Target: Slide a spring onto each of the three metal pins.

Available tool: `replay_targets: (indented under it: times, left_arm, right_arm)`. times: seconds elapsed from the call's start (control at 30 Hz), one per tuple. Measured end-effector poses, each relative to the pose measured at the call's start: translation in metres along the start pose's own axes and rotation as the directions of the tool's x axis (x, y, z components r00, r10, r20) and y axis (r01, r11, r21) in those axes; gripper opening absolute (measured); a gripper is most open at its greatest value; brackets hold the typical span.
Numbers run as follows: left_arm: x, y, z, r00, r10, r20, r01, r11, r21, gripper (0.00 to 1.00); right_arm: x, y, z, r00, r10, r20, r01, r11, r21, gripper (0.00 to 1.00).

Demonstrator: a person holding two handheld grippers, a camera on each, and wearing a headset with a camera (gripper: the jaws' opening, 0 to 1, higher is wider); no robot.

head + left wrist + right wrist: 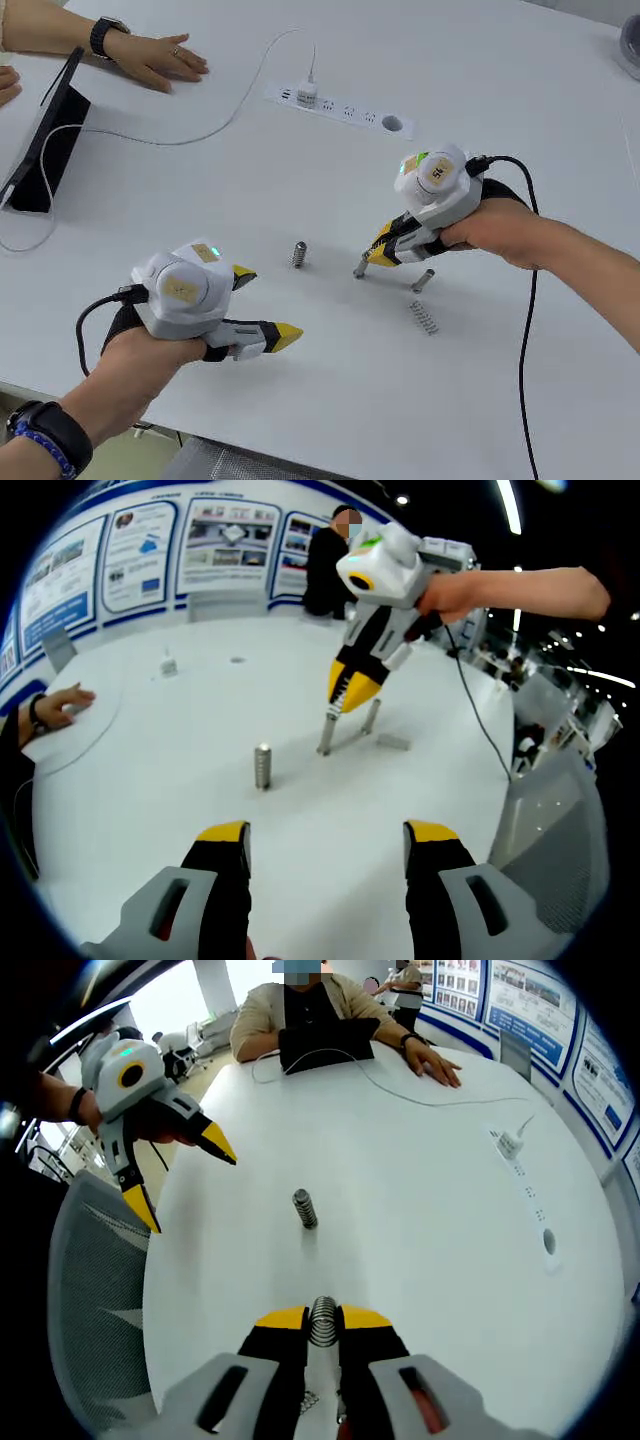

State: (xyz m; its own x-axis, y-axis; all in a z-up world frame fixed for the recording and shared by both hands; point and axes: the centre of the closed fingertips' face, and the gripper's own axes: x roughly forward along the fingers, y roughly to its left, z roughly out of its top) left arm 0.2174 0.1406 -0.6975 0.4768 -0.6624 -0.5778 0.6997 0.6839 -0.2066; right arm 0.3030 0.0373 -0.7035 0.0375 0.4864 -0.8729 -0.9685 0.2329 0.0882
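Spring (pixel 322 1320) is pinched between the right gripper's (pixel 374 257) yellow tips, directly over a metal pin (pixel 360 268) whose foot rests on the white table (pixel 200 200). That pin stands just right of the sleeved pin (pixel 298 254), an upright one already wearing its coil. Farther right of the sleeved pin, a second bare pin (pixel 423 280) leans at a tilt. Beyond it and nearer the person, a loose spring (pixel 424 317) lies flat. Left of the sleeved pin and nearer the person, well apart from it, the left gripper (pixel 266 304) hovers with jaws spread wide around nothing.
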Motion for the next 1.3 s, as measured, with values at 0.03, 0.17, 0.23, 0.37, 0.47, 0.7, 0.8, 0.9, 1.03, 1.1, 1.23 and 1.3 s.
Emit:
replay_targets:
  times: [0.03, 0.17, 0.23, 0.37, 0.47, 0.7, 0.8, 0.9, 1.03, 1.1, 1.23, 1.3]
  left_arm:
    - [0.0, 0.001, 0.0, 1.0, 0.002, -0.001, -0.002, 1.0, 0.002, 0.63]
    - [-0.001, 0.001, -0.001, 1.0, 0.002, -0.003, -0.002, 1.0, 0.001, 0.63]
    - [-0.001, 0.002, -0.001, 1.0, 0.002, -0.003, -0.002, 1.0, 0.0, 0.63]
    - [-0.001, 0.001, -0.002, 1.0, 0.0, -0.005, 0.0, 1.0, 0.0, 0.63]
    - [-0.001, 0.001, -0.003, 1.0, 0.0, -0.005, 0.0, 1.0, 0.0, 0.62]
    - [-0.002, -0.001, -0.004, 1.0, -0.002, -0.008, 0.002, 1.0, -0.002, 0.62]
    - [-0.002, -0.001, -0.004, 1.0, -0.002, -0.007, 0.002, 1.0, -0.003, 0.62]
    - [-0.003, -0.001, -0.003, 1.0, -0.001, -0.005, 0.001, 1.0, -0.003, 0.62]
    - [-0.003, 0.0, -0.002, 1.0, 0.0, -0.004, -0.001, 1.0, -0.004, 0.62]
    - [-0.003, 0.0, -0.002, 1.0, 0.001, -0.004, -0.001, 1.0, -0.004, 0.62]
    - [-0.003, 0.001, -0.003, 1.0, 0.002, -0.005, -0.002, 1.0, -0.006, 0.62]
    - [-0.003, 0.001, -0.003, 1.0, 0.002, -0.006, -0.002, 1.0, -0.004, 0.62]
  right_arm:
    - [0.0, 0.0, 0.0, 1.0, 0.001, 0.001, -0.001, 1.0, 0.0, 0.13]
    - [0.001, 0.0, 0.003, 1.0, 0.001, 0.0, -0.001, 1.0, -0.006, 0.13]
    - [0.001, 0.0, 0.003, 1.0, 0.001, -0.004, -0.001, 1.0, -0.01, 0.13]
    - [0.002, -0.001, 0.004, 0.9999, -0.002, -0.012, 0.002, 1.0, -0.022, 0.13]
    - [0.002, -0.002, 0.005, 0.9999, -0.006, -0.016, 0.006, 1.0, -0.03, 0.13]
    - [0.005, -0.001, 0.002, 0.9992, -0.004, -0.039, 0.002, 0.999, -0.048, 0.13]
    - [0.007, 0.0, 0.002, 0.9991, -0.003, -0.043, 0.001, 0.999, -0.052, 0.13]
    - [0.009, 0.001, 0.003, 0.9987, -0.004, -0.05, 0.001, 0.998, -0.061, 0.13]
    - [0.012, 0.004, 0.003, 0.9982, -0.002, -0.059, -0.002, 0.998, -0.068, 0.13]
    - [0.014, 0.005, 0.002, 0.9978, -0.002, -0.066, -0.003, 0.997, -0.072, 0.13]
    - [0.017, 0.008, 0.0, 0.9971, -0.001, -0.076, -0.005, 0.997, -0.079, 0.13]
    - [0.019, 0.008, -0.001, 0.9969, 0.0, -0.079, -0.006, 0.997, -0.081, 0.13]
